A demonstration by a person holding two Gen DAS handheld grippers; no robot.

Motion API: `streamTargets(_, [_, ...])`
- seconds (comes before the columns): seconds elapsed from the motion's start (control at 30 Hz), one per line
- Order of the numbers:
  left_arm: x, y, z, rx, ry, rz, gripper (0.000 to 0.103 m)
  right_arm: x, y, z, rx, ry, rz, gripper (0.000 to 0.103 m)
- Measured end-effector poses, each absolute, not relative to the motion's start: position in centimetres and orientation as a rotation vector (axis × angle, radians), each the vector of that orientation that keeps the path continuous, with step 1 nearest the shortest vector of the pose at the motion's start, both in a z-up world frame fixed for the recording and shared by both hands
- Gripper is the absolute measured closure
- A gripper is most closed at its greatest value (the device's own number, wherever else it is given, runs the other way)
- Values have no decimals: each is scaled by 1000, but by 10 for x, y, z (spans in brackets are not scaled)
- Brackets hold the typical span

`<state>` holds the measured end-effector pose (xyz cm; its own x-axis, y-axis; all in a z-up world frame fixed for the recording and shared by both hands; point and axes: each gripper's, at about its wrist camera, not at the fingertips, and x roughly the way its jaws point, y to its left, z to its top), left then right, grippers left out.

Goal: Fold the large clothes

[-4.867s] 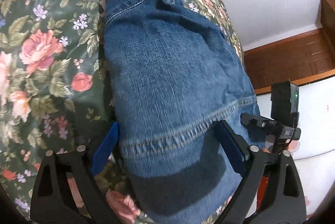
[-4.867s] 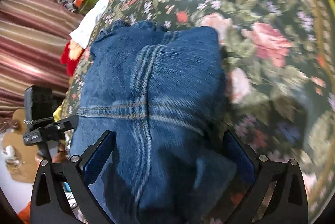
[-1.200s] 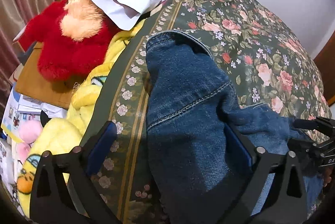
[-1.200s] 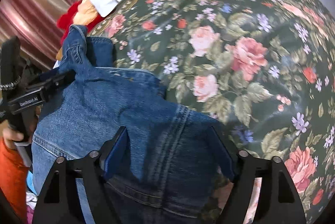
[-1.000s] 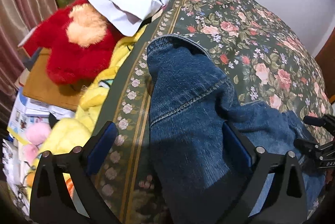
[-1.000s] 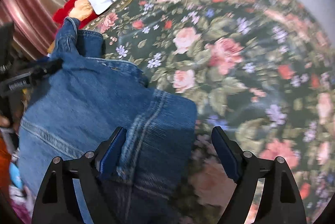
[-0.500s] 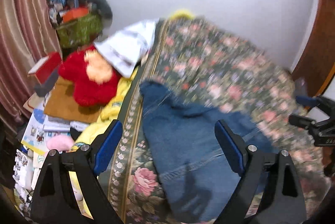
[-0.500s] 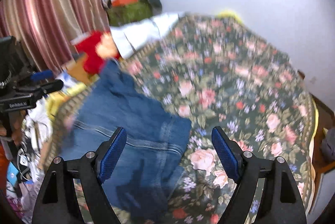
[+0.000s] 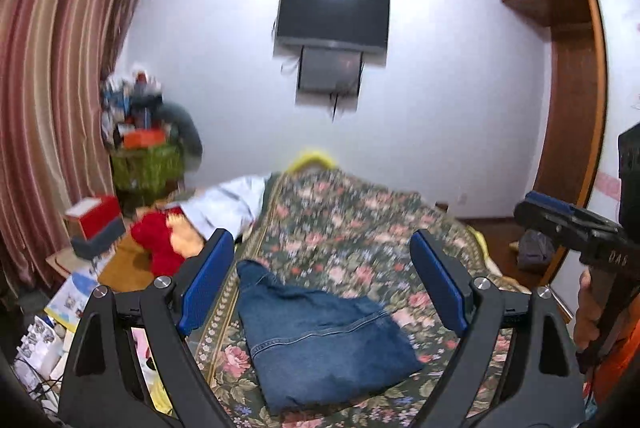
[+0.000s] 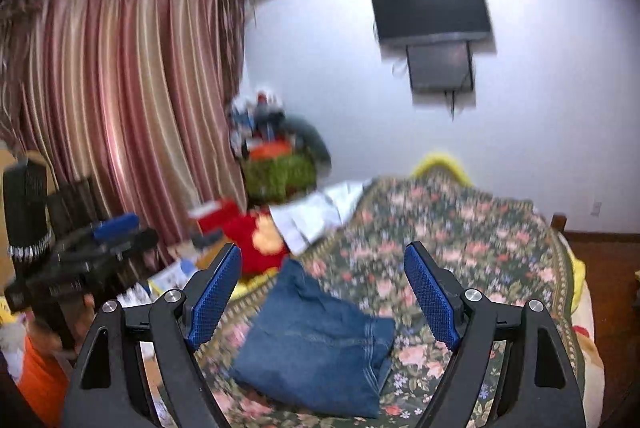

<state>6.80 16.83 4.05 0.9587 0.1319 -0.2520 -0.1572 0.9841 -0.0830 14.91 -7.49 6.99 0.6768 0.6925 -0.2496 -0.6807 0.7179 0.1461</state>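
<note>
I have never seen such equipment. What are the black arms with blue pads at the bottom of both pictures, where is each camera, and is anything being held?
There is no robot here. A person holds one hand tool in each hand, and each tool has two fingers with blue pads and a wide-angle camera looking forward between them. One picture is from the left gripper, the other from the right gripper. Each camera also catches the other tool at the edge of its picture, with the hand that grips it.

On the bed, over a flowered cover, lie folded jeans. Beside the bed are a red plush toy and some clutter; a TV hangs on the wall.

Nothing is held. Both grippers are open and well above the jeans, which lie free. The left jaws have just been closing slightly, with nothing between them.
</note>
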Motion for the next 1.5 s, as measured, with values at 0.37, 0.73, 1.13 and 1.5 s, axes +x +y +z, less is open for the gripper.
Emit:
streamTargets(0.37, [8,126,32,-130,175,232,12,54,-97,69,39,177,687,15])
streamTargets(0.73, [5,111,16,-110,213,259,9,45,-94,49,-8,236,624,0])
streamTargets(1.13, [3,110,13,-107,211,265,9,49,-95,46,-4,256,627,0])
streamTargets(1.5, [5,112,12,-104,212,257,9,50,-95,45,-2,252,626,0])
